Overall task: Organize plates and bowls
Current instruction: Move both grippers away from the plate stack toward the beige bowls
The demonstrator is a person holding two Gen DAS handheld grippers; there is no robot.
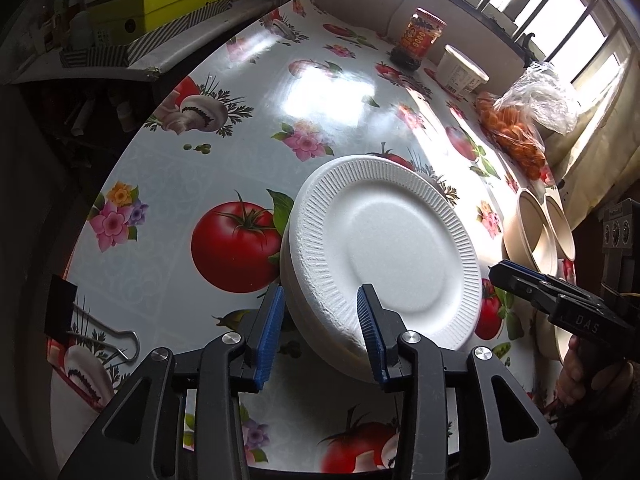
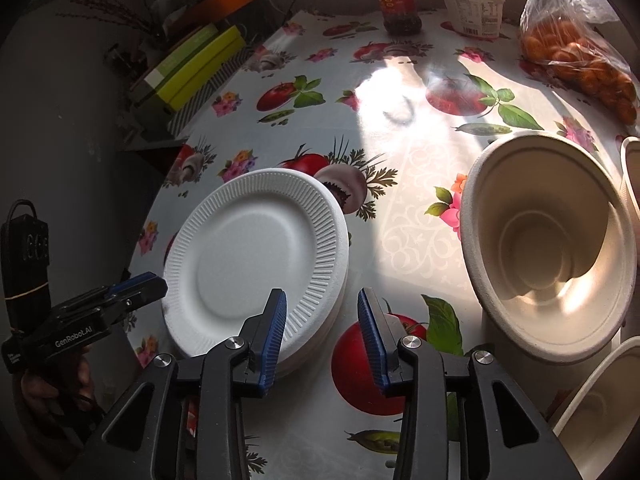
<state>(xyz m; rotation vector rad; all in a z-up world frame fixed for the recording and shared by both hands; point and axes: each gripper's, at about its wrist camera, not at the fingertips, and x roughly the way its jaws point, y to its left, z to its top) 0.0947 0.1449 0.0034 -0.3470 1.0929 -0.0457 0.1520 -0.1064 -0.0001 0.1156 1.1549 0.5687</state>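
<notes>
barred window (image 1: 560, 12) bright, sun patch on vegetable-print tablecloth (image 1: 224, 152), cluttered shelf (image 1: 132, 56) left.

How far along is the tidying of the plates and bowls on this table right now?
Done: the white plates sit stacked in one pile. In hand: nothing; the left gripper straddles that pile's rim with jaws apart, and the right gripper hangs open beside it. Left: the beige bowls stand separately at the table's right edge, at least three, not nested together.
</notes>
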